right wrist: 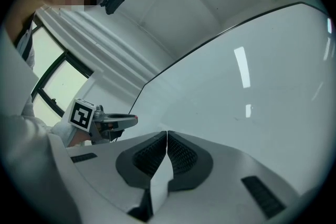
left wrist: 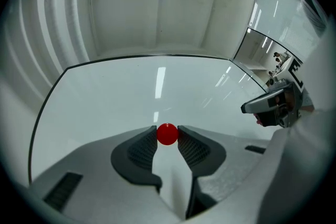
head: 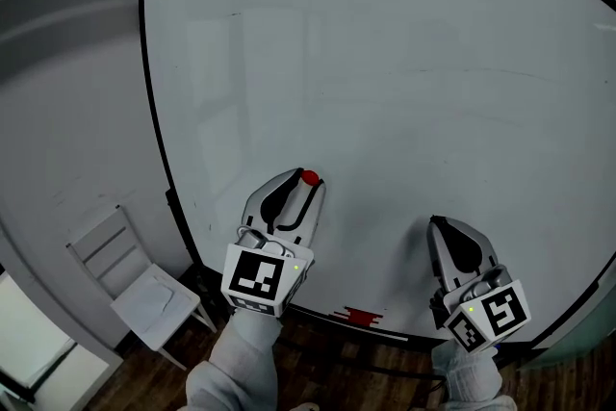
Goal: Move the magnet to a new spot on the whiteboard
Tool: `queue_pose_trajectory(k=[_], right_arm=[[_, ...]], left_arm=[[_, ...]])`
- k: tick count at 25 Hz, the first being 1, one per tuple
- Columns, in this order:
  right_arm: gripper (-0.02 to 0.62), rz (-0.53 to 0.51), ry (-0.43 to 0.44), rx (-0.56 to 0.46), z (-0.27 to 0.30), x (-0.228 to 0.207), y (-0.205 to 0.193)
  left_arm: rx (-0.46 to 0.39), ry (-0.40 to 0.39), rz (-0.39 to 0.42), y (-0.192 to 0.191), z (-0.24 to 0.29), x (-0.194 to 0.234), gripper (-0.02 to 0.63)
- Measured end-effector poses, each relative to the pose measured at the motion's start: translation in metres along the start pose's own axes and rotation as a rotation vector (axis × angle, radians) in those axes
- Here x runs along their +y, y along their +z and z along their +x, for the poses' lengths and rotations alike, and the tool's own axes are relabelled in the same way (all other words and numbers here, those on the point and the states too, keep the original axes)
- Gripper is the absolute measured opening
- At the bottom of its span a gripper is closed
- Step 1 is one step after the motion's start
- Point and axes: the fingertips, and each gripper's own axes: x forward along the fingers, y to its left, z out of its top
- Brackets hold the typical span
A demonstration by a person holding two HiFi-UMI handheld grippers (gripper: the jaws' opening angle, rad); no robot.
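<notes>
Over on the far left a white chair [head: 144,289] stands on the dark floor, well apart from the action. Moving in, we have the left gripper [head: 304,188] up against the lower part of the whiteboard [head: 385,63], and there it is: the red magnet [left wrist: 167,134], a small round ball, pinched right at the tips. The jaws stand at a narrow gap, both ribbed pads [left wrist: 143,148] pressing on the ball's sides. Whether the magnet is touching the board or has come just off it, we cannot tell from here.

Now the risks, as we judge them. That grip is at the very ends of the pads on a smooth round thing, so a small twist or a sideways drag across the board could squirt the ball out. If it is off the board and comes too near the surface before the new spot, the pull could snap it down in the wrong place. If it drops, it falls to the floor below the board.

Further right, a small red thing [head: 358,315] sits at the board's bottom edge, too small for us to name. Then the right gripper [right wrist: 166,136], low beside the board and well apart from its partner: jaws pressed together, nothing between them, so it is idle.

Containers? We see none in any view, no tray, box or bin, so nothing to report inside one.
</notes>
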Motion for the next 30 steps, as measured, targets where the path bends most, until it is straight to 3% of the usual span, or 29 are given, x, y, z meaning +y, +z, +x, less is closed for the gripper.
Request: queue_pose_trajectory(k=[5, 20, 30], right_arm=[[0.028, -0.012, 0.003, -0.026, 0.012, -0.001, 0.013], [0.028, -0.039, -0.019, -0.076, 0.043, -0.012, 0.044], [0.028, -0.092, -0.011, -0.127, 0.068, -0.010, 0.071]], left_arm=[[-0.027, 0.011, 0.069, 0.021, 0.020, 0.017, 0.126], [-0.074, 0.048, 0.134, 0.055, 0.059, 0.038, 0.126], [0.005, 0.043, 0.196, 0.052, 0.075, 0.045, 0.126]])
